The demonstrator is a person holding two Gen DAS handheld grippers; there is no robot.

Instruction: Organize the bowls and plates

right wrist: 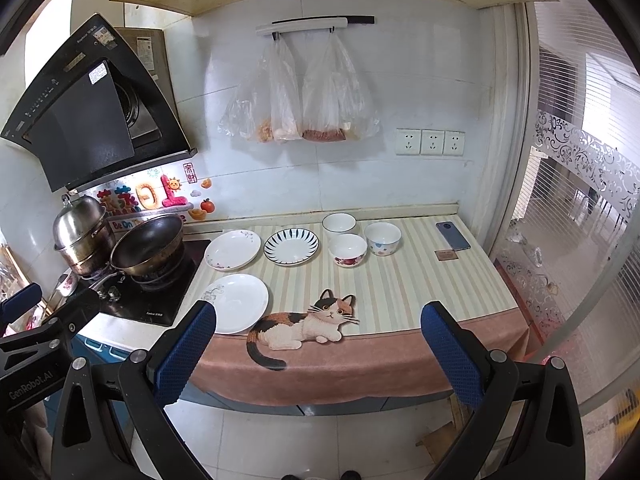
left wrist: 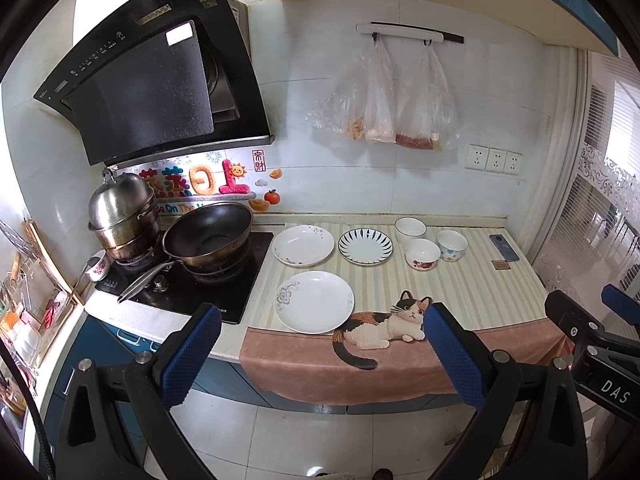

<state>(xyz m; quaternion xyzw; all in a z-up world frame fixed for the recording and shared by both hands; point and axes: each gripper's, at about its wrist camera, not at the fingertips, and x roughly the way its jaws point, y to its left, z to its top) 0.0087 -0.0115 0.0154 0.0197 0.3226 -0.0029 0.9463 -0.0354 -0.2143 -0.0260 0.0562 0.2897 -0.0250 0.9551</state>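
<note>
Three plates lie on the striped counter mat (left wrist: 480, 292): a large white plate (left wrist: 314, 301) at the front, a white flowered plate (left wrist: 303, 245) behind it, and a blue-striped plate (left wrist: 365, 247) to the right. Three bowls cluster further right: a plain white bowl (left wrist: 410, 229), a red-flowered bowl (left wrist: 422, 253) and a dotted bowl (left wrist: 451, 245). The right wrist view shows the same plates (right wrist: 235, 303) (right wrist: 232, 249) (right wrist: 291, 246) and bowls (right wrist: 339, 224) (right wrist: 349, 250) (right wrist: 382, 238). My left gripper (left wrist: 320, 356) and right gripper (right wrist: 320, 356) hang open, in front of the counter, holding nothing.
A black wok (left wrist: 208, 234) and a steel steamer pot (left wrist: 122, 216) sit on the stove (left wrist: 224, 296) at left. A phone (left wrist: 504, 247) lies at the mat's far right. Plastic bags (left wrist: 384, 96) hang on the wall. A glass door (right wrist: 580, 220) bounds the right side.
</note>
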